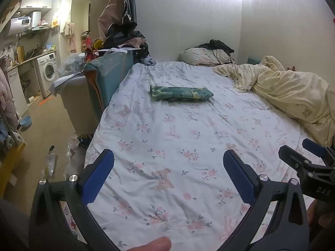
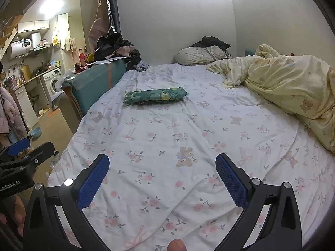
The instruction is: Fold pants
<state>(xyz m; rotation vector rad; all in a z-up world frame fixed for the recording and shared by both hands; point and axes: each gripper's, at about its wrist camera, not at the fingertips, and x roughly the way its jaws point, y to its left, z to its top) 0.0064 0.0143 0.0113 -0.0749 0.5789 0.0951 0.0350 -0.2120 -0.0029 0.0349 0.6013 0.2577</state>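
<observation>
Lying folded into one flat green bundle, the pants (image 1: 181,93) sit on the bed (image 1: 188,138), nearer its left edge than the right and well ahead of both claws. One floral sheet (image 2: 167,138) covers the mattress, and the broad stretch of it between the bundle and the claws carries only wrinkles. Along the left side the bed's edge drops to the floor (image 1: 48,123), with one teal padded board (image 1: 111,73) standing against that edge farther back. On the right, one yellow quilt (image 2: 293,92) is heaped along the bed and takes up that side. At the far end, against the wall, lies one pillow (image 1: 204,56) with dark clothes on top.

Two claws show, both low over the near end of the bed. The left claw (image 1: 168,175) has its two blue pads (image 1: 98,175) spread wide apart with nothing between them. The right claw (image 2: 162,179) is likewise spread wide and holds nothing; its tip also shows at the right edge of the left view. Neither touches the pants.

One washing machine (image 1: 47,72) stands beyond the floor at left.
</observation>
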